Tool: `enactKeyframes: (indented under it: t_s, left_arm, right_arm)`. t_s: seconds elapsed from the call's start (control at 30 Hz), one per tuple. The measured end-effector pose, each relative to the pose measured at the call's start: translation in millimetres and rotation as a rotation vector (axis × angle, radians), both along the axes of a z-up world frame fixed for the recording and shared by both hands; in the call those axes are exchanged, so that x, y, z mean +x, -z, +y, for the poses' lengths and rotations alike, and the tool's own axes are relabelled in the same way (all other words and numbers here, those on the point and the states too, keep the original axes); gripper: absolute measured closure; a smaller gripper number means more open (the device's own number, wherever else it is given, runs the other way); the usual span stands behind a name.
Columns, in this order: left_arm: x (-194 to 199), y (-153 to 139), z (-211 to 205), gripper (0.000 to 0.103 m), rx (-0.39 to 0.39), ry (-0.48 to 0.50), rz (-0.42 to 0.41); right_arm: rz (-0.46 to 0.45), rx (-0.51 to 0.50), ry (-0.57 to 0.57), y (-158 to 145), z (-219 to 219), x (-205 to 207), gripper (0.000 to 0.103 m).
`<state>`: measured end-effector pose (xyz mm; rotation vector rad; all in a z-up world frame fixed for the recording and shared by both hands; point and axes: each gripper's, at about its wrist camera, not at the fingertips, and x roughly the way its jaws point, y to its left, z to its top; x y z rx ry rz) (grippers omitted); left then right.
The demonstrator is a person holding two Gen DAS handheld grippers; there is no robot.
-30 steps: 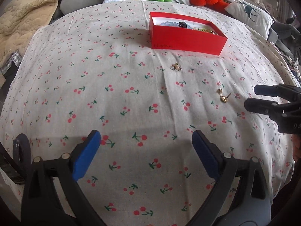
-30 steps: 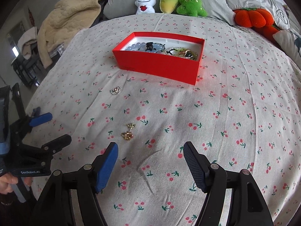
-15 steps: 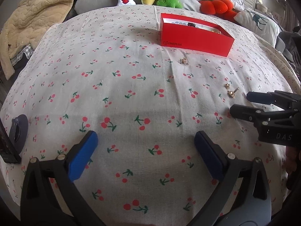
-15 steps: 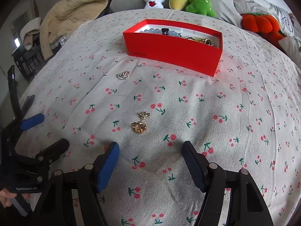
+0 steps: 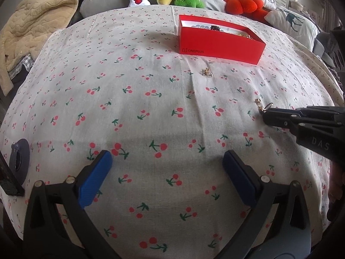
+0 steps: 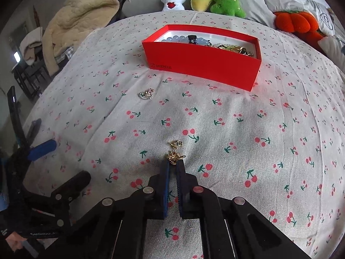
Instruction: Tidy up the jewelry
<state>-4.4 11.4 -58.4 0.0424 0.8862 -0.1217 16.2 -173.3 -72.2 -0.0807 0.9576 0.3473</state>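
Down on the cherry-print bedsheet (image 6: 237,112), the right gripper (image 6: 171,165) sits low and level, jaws pinched nearly together on a gold earring (image 6: 174,157) right at their tips. Its twin, a second gold piece (image 6: 176,144), lies just beyond. The left gripper (image 5: 167,161) hovers with jaws wide, nothing between them. A silver earring (image 6: 146,93) lies near the red box (image 6: 202,64), which already holds jewelry.

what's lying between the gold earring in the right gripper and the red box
Nothing tall. The right gripper is shut on the gold earring; its twin lies just ahead on the cloth, then bare fabric up to the red box. The silver piece sits off left.
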Motion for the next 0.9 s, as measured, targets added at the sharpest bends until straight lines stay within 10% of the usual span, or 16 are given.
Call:
enactKeyframes:
  t_s: [0.13,0.4,0.6,0.77,0.9]
  left_arm:
    - [9.3,-3.4,-10.2,0.003,-0.02,0.088,-0.005]
    - [39.4,-10.0,-23.2,0.039,-0.093,0.221,0.002]
    - [58.0,-10.5,-17.6,0.05,-0.182,0.225,0.026]
    - [57.5,-9.1,-19.3,0.05,-0.185,0.229,0.018]
    - [60.8,-9.1,-18.9,0.05,-0.197,0.232,0.02]
  right_arm:
    - [0.002,0.023,0.001,-4.3,-10.9,-4.7,0.098]
    - [0.043,0.046,-0.033,-3.1,-13.5,5.4,0.088]
    - [0.021,0.055,-0.134,0.9,5.2,3.8,0.043]
    - [-0.003,0.056,-0.112,2.8,9.2,7.8,0.045]
    - [-0.023,0.042,-0.057,3.0,4.7,13.8,0.071]
